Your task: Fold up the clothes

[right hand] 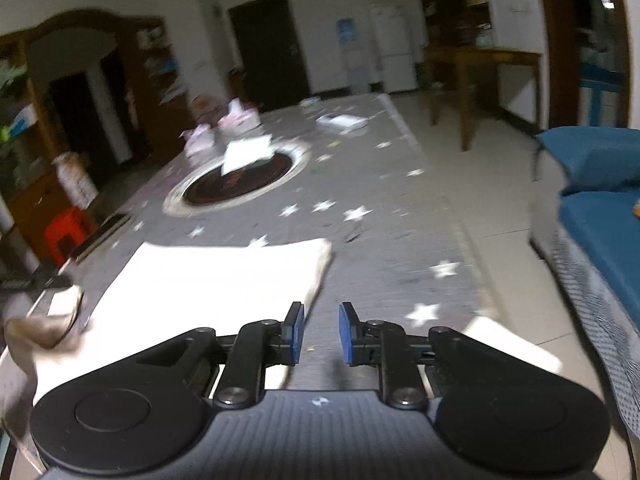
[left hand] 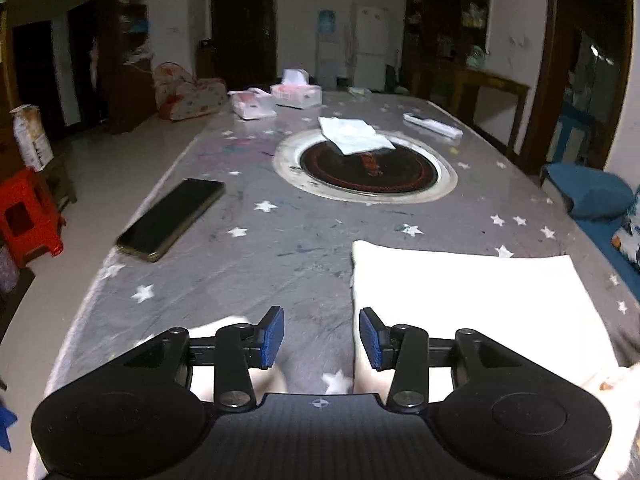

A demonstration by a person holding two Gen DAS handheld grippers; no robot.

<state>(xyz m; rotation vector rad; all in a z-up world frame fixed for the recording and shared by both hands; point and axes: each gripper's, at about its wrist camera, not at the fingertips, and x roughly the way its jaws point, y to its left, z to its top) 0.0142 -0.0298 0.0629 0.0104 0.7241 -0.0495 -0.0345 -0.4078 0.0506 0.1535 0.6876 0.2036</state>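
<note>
A white garment (left hand: 472, 300) lies flat on the grey star-print table (left hand: 280, 240), near its front edge. It also shows in the right wrist view (right hand: 208, 280), blurred. My left gripper (left hand: 322, 338) is open and empty, hovering over the garment's left edge; white cloth shows under both its fingers. My right gripper (right hand: 321, 336) is open and empty, low above the table just right of the garment's right edge. A bit of white cloth (right hand: 508, 344) lies to the right of it.
A black phone (left hand: 172, 218) lies at the table's left edge. A round inset hotplate (left hand: 366, 168) with white paper (left hand: 354, 134) sits mid-table. Tissue packs (left hand: 296, 92) stand at the far end. A red stool (left hand: 28, 216) is on the left, a blue sofa (right hand: 600, 200) on the right.
</note>
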